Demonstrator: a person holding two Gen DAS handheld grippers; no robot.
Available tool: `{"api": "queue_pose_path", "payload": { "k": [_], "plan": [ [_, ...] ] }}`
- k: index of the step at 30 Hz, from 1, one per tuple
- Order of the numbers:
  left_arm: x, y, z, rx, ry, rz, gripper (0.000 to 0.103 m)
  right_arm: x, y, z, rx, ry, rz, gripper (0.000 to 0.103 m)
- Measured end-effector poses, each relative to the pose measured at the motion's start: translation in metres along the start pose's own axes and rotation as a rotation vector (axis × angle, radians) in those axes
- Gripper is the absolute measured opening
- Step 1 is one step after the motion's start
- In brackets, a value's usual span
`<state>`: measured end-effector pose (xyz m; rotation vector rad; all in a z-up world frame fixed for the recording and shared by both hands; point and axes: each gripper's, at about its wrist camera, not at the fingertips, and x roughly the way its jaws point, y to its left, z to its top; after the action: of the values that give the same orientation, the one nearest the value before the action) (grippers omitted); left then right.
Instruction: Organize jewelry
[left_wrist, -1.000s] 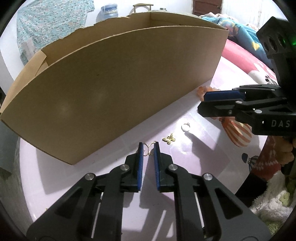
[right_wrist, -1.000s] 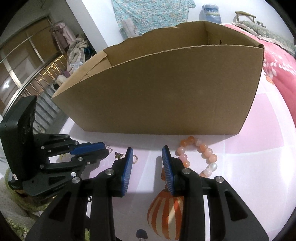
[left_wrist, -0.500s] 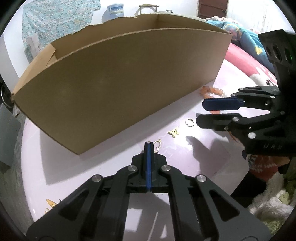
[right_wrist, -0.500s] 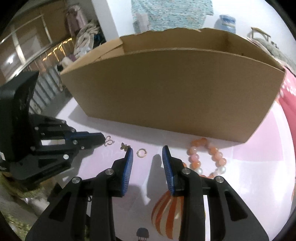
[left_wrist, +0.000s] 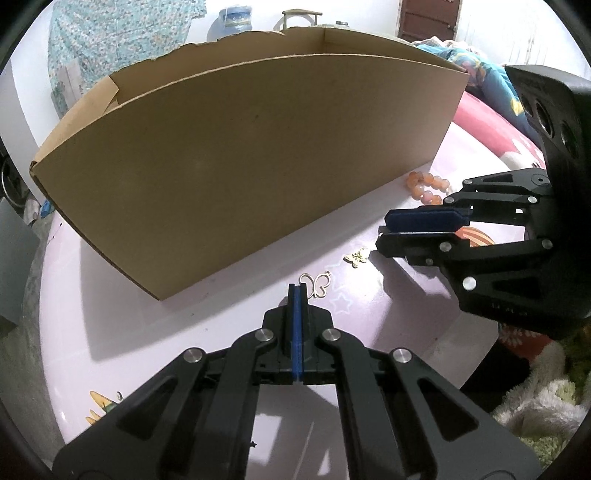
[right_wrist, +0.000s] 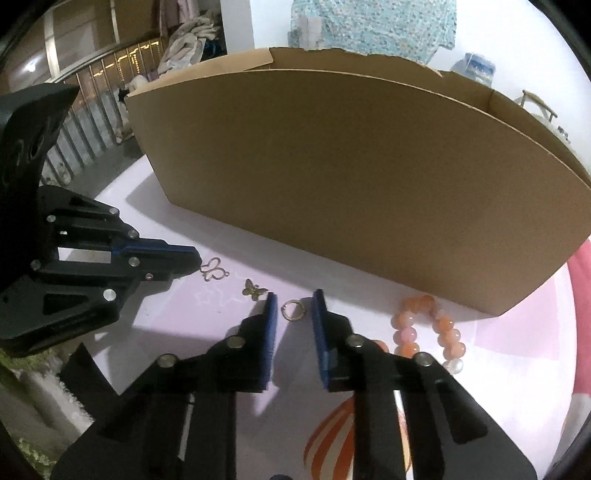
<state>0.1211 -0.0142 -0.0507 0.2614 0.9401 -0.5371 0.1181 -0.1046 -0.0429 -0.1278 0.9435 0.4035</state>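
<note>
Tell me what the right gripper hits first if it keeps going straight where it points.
Probably the small ring lying on the table between the right gripper fingertips; the box stands farther behind.

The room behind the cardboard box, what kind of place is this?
Probably a bedroom at home: patterned bedding lies behind the cardboard box, a floral garment hangs on the wall, and clothes are heaped by a railing.

The left tongs (left_wrist: 297, 291) are now shut at the butterfly outline's (left_wrist: 317, 285) edge; the right tongs (right_wrist: 293, 308), sliding left and closing, now straddle the ring (right_wrist: 293, 309).
</note>
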Motion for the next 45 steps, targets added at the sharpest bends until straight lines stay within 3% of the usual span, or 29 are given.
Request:
{"api": "queue_pose_path", "payload": {
  "k": [14,26,30,41,45],
  "plan": [
    [-0.008,0.003,-0.004,-0.040,-0.021,-0.071,0.000,-0.010,-0.014,-0.007,0.087,-0.005,0.015,0.012],
    [-0.004,0.001,0.003,-0.054,-0.010,-0.058,0.005,-0.012,-0.014,-0.010,0.117,-0.016,0.020,0.012],
    [-0.001,0.007,0.006,-0.094,-0.008,-0.071,0.018,-0.011,-0.015,-0.012,0.115,-0.019,0.027,0.012],
    [0.002,0.007,0.001,-0.171,0.031,-0.247,0.019,-0.012,-0.020,-0.013,0.135,-0.027,0.039,0.012],
    [0.000,-0.001,0.001,-0.128,0.020,-0.179,0.019,-0.012,-0.020,-0.013,0.135,-0.026,0.041,0.012]
  ]
}}
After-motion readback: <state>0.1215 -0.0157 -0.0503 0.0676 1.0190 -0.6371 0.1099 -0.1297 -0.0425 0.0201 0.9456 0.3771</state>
